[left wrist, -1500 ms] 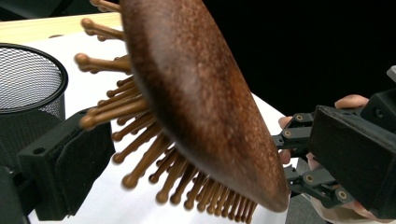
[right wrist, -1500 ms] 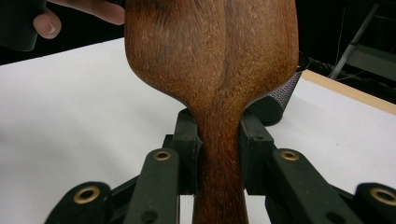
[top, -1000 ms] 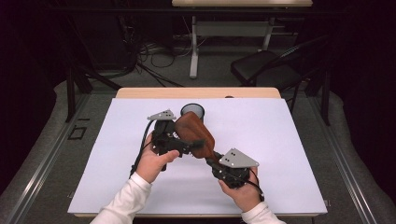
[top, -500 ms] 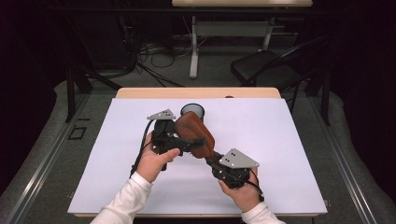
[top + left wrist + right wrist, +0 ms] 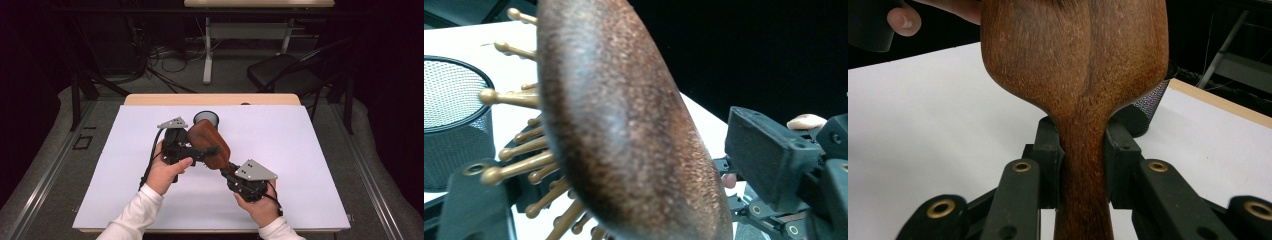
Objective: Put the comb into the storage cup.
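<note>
Right claw [image 5: 1082,167] is clenched on the handle of the wooden hairbrush [image 5: 207,143], pads tight on both sides of the neck in the right gripper view. The brush is held above the white surface [image 5: 310,150], not resting on it.

Left claw [image 5: 624,200] has just been closing, with the brush head between its jaws. In the left gripper view one jaw sits on the bristle side and the other is clearly apart from the smooth wooden back, so no grip yet; I'd call it still released.

Geometry that matters: the brush's long axis runs diagonally in the high view, handle end near the person at the right hand [image 5: 257,207], head pointing away and left toward the black mesh cup [image 5: 207,120]. The head sits just in front of the cup (near, can't tell if touching). The left hand [image 5: 167,172] comes in from the side, across that axis, so its jaws straddle the head's thickness: bristles [image 5: 519,165] one side, back the other.

The left claw is the nearer one to the head and to the cup. My read: this is a handover or a two-point hold before moving the brush toward the cup. The next move depends on the left jaws seating on the head rather than skating off the bristle tips.
</note>
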A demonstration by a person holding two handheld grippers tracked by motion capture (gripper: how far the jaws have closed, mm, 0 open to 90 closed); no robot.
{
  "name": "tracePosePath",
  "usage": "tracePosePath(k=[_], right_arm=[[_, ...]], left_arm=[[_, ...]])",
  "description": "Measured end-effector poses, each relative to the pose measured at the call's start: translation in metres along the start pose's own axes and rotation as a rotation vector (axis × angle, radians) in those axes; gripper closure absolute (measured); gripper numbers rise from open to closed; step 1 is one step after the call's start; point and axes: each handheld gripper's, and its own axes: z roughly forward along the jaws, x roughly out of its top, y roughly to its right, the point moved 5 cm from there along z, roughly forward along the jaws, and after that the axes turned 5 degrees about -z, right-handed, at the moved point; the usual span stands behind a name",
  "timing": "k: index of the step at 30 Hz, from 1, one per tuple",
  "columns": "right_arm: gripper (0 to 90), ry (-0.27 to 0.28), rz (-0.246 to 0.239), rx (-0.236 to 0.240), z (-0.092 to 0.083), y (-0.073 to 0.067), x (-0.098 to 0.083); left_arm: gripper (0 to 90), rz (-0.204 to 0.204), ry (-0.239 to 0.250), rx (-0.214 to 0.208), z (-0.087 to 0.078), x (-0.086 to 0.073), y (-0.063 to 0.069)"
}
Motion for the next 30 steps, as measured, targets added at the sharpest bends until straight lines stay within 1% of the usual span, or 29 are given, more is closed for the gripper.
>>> tracePosePath(k=[5, 10, 13, 17, 19, 22, 24, 30], right_arm=[[72.3, 0.002, 0.001, 0.0, -0.0001, 0.0, -0.0002], [72.4, -0.005, 0.0, 0.002, 0.0013, -0.0006, -0.0024], [72.4, -0.006, -0.002, 0.002, 0.0019, -0.0007, -0.0031], [72.4, -0.007, 0.002, 0.003, 0.0029, -0.0011, -0.0043], [72.4, -0.01, 0.0, 0.002, 0.0032, -0.001, -0.0052], [72.5, -0.01, -0.003, 0.001, 0.0038, -0.0011, -0.0063], [72.5, -0.01, -0.004, -0.001, 0.0041, -0.0011, -0.0067], [72.6, -0.018, -0.005, 0.002, 0.0054, -0.0018, -0.0086]], left_arm=[[24.0, 0.004, 0.002, 0.002, -0.0006, 0.0001, 0.0], [25.7, -0.026, -0.001, -0.006, -0.0012, -0.0003, -0.0014], [28.4, -0.027, 0.003, 0.005, -0.0016, -0.0006, -0.002], [30.1, -0.033, 0.004, 0.0, -0.0019, -0.0007, -0.0017], [32.2, -0.043, 0.006, 0.002, -0.0024, -0.0011, -0.0016], [34.5, -0.058, 0.01, -0.007, -0.0032, -0.0007, -0.0015], [35.3, -0.064, 0.012, -0.014, -0.0035, -0.0005, -0.0014], [37.7, -0.084, 0.011, -0.019, -0.0039, -0.0005, -0.0016]])
